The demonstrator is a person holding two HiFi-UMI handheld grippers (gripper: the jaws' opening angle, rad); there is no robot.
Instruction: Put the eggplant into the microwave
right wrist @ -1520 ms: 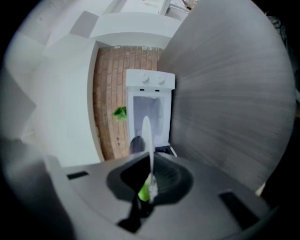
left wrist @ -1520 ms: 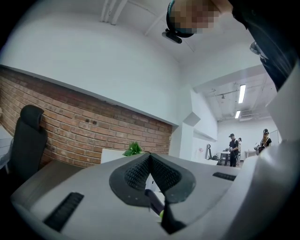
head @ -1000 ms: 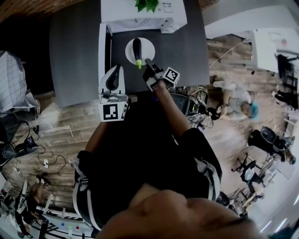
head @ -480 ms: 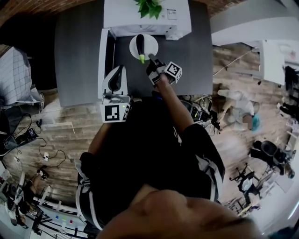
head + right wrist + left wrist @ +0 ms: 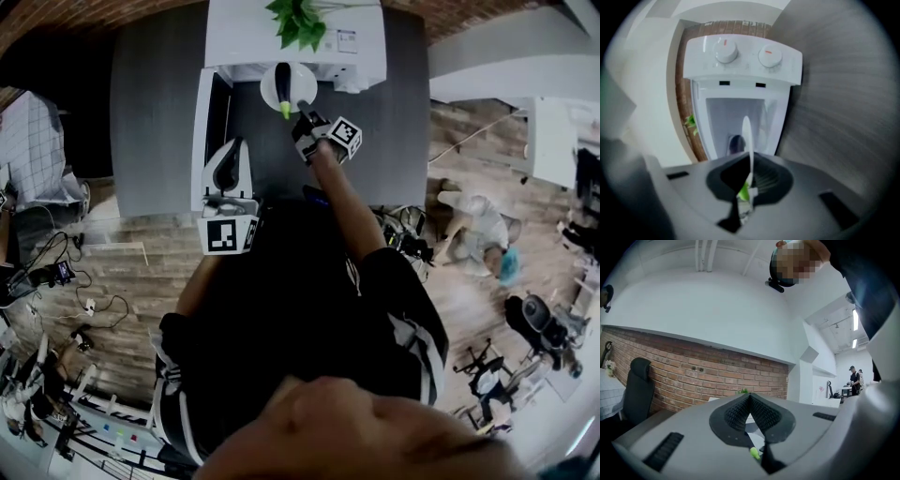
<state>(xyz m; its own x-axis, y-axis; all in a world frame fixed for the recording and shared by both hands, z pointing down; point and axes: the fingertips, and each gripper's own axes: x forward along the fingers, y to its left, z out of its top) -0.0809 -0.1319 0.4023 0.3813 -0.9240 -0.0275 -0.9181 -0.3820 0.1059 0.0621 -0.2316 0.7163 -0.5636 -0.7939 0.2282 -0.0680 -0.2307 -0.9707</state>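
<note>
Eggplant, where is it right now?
Head view, top centre: the eggplant lies on a white plate that the right gripper holds by the rim at the open microwave's front, just below the plant.

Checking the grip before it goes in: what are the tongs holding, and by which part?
The right tongs pinch the white plate by its near rim, the eggplant lying on it. The left tongs are shut on nothing.

Glossy plastic microwave (image 5: pixel 246 33); matt grey table (image 5: pixel 155 112)
</note>
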